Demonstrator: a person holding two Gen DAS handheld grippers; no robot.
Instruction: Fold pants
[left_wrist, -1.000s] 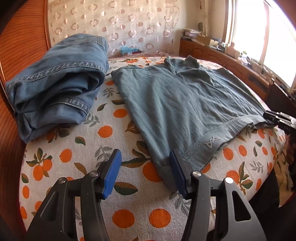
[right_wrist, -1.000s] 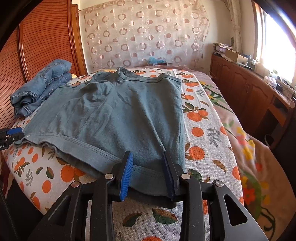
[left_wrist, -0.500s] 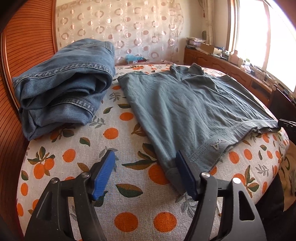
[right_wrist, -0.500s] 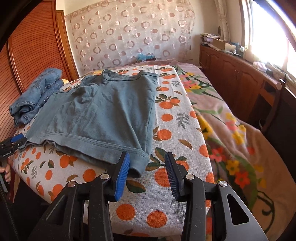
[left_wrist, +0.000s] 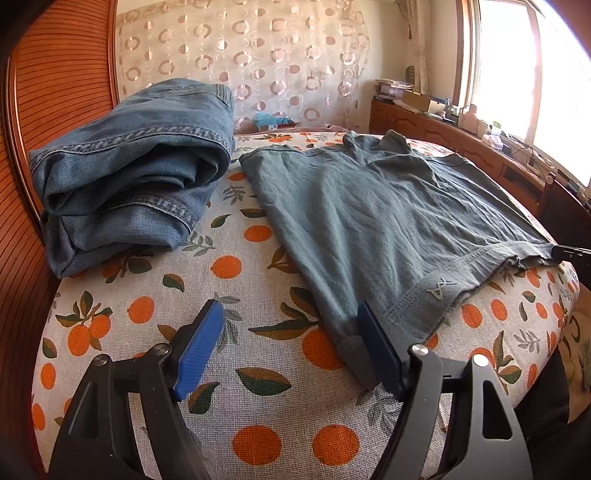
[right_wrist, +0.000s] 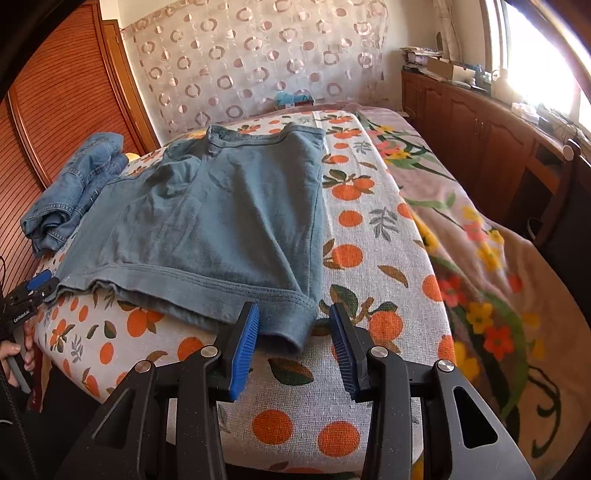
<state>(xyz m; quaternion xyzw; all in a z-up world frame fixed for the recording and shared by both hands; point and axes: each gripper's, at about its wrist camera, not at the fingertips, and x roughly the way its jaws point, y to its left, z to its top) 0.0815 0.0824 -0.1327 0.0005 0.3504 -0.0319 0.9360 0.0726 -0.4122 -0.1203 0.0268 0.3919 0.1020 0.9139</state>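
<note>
Teal pants (right_wrist: 221, 221) lie flat on the bed (right_wrist: 369, 240); both claws, left claw (left_wrist: 291, 347) and right claw (right_wrist: 291, 339), gape apart at hem corners; a one-layer pinch could skew the fold.

Two grippers (left_wrist: 290, 345) (right_wrist: 293, 341), one teal pants (left_wrist: 373, 221), one folded jeans (left_wrist: 129, 166).

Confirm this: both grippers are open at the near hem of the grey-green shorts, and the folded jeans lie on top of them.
Not on top. In the left wrist view the folded jeans lie beside the shorts, bare bedspread between them. Both grippers are open at the hem.
</note>
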